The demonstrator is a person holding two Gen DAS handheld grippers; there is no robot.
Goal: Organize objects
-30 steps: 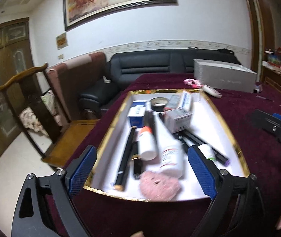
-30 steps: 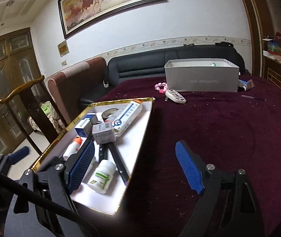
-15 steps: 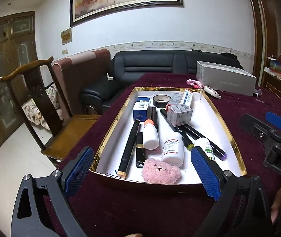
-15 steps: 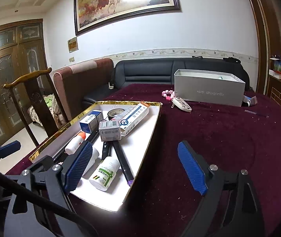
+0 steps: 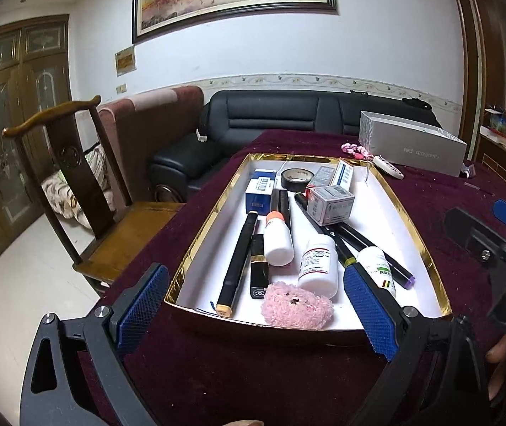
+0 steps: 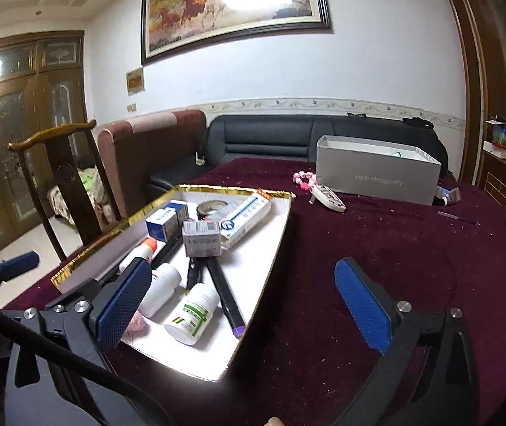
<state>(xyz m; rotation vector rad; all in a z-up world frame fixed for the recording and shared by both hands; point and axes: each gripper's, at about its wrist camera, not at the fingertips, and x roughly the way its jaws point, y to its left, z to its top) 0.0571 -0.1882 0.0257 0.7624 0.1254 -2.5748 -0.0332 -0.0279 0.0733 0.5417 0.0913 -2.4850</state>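
A gold-rimmed white tray [image 5: 402,213] on the maroon table holds black markers [image 5: 238,255], white pill bottles [image 5: 317,266], a pink fluffy puff [image 5: 297,309], a grey box [image 5: 329,205], a blue box [image 5: 260,193] and a tape roll [image 5: 297,179]. My left gripper [image 5: 253,309] is open and empty, just in front of the tray's near edge. My right gripper [image 6: 242,307] is open and empty, low at the tray's right corner; a green-labelled bottle [image 6: 192,314] lies between its fingers. The tray [image 6: 263,259] also shows in the right wrist view.
A grey open box [image 6: 377,174] stands at the table's far side, with pink beads [image 6: 302,179] and a white device [image 6: 329,202] beside it. A wooden chair [image 5: 75,177] and black sofa [image 5: 288,113] stand beyond the table's left and far edges.
Both grippers have drawn back and levelled out, so the tray sits further ahead. Both stay open and empty. Nothing in the tray has moved.
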